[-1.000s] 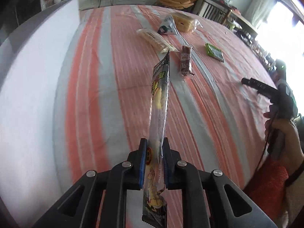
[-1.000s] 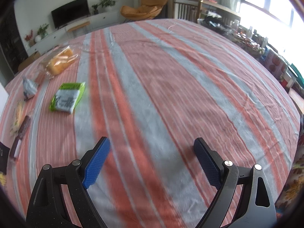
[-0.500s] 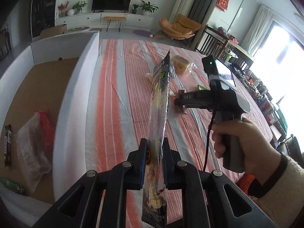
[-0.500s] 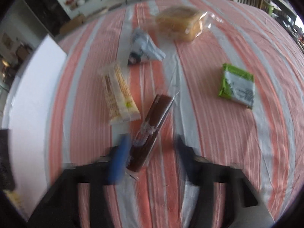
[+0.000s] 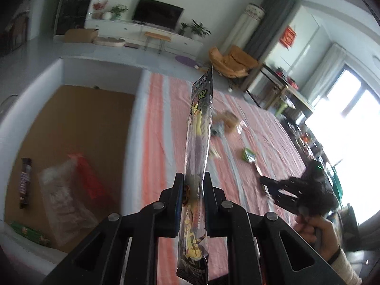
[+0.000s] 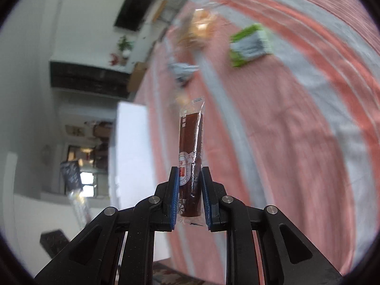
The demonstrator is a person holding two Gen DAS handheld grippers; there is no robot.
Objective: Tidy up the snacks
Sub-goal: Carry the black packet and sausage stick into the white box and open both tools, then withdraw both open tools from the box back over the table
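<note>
On the left, the white-walled cardboard-floored box point(image 5: 71, 128) is holding sorted snacks, so the left gripper point(image 5: 192, 199) is pinching a long dark printed snack stick packet point(image 5: 198, 142) in its jaws, upright beside the box, likely for dropping in. On the right, the right gripper point(image 6: 190, 197) is clamping a brown sausage stick in clear wrap point(image 6: 191, 152) above the orange-and-grey striped bench point(image 6: 296, 142), where a green packet point(image 6: 249, 45) is lying.
</note>
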